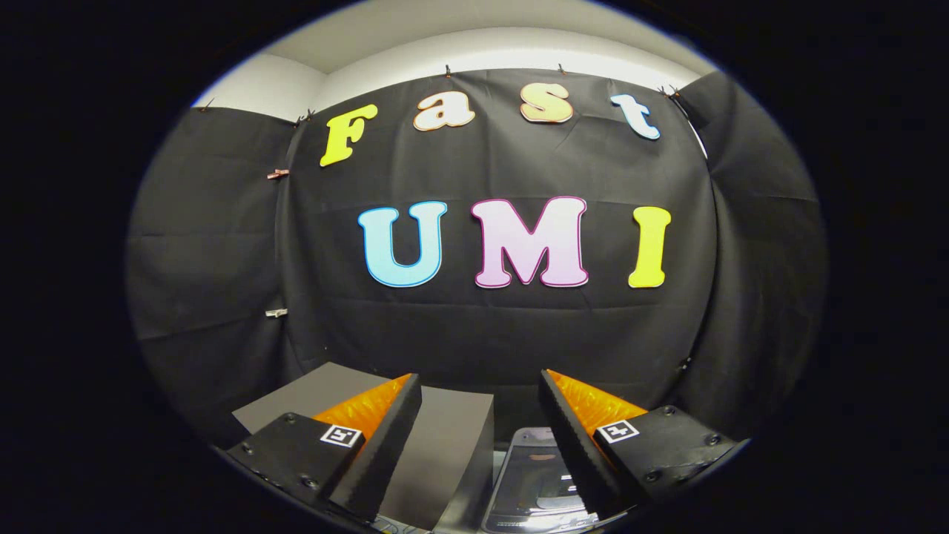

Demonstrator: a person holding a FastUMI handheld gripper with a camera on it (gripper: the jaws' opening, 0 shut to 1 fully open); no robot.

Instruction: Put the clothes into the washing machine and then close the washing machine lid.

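We see a dark grey box (437, 445) behind the left finger, then our gripper (480, 386) spread wide with nothing held, and the washing machine (534, 475) low between the fingers, beside the right one, its glossy lid down.

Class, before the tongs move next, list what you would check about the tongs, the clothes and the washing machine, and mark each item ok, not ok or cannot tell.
1. Tongs open: ok, the fingers stand wide apart.
2. Nothing held between the fingers: ok.
3. Clothes located: cannot tell.
4. Washing machine found: ok, a pale appliance with a clear lid lies low between the fingers.
5. Lid open for loading: cannot tell.
6. Grey box beside the machine out of the path: cannot tell.
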